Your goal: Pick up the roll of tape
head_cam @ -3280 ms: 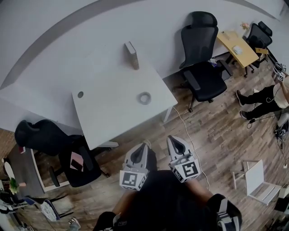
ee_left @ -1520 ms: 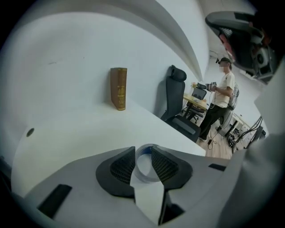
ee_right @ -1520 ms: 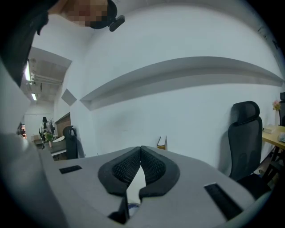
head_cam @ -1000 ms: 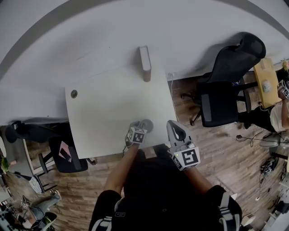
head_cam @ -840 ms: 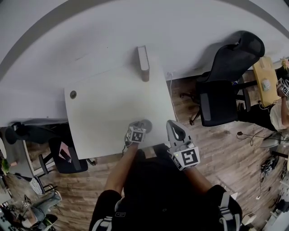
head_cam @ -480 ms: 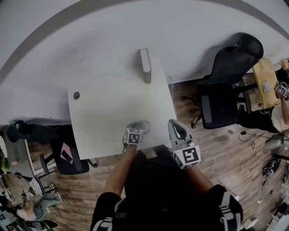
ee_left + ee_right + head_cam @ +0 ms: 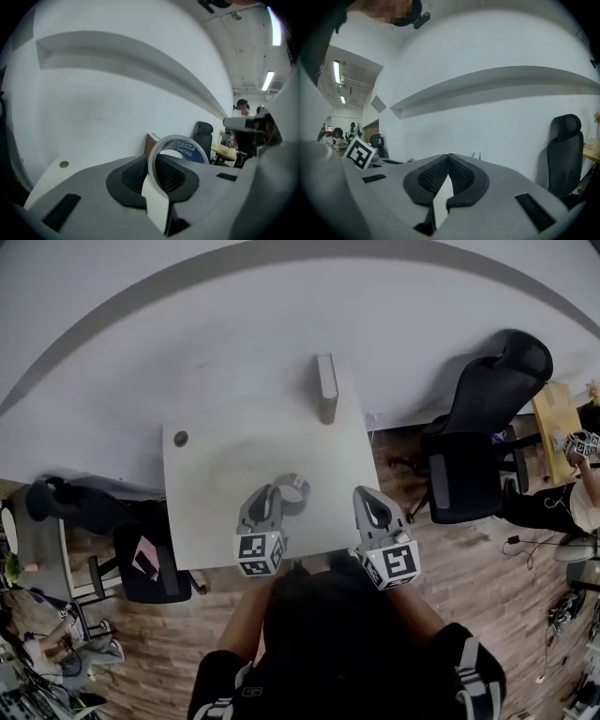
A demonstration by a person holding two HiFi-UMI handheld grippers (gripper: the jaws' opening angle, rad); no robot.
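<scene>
One blue-labelled tape roll (image 7: 186,151)

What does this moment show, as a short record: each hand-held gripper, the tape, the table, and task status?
left hand-held gripper: shut on the roll of tape, with one pad inside the ring and one outside
right hand-held gripper: shut, nothing between its jaws
roll of tape: held upright in the left jaws, off the table
table: white, with a round hole near one corner and a book-like block standing at its far edge
surroundings: black office chair to the right
task status: tape appears picked up
</scene>
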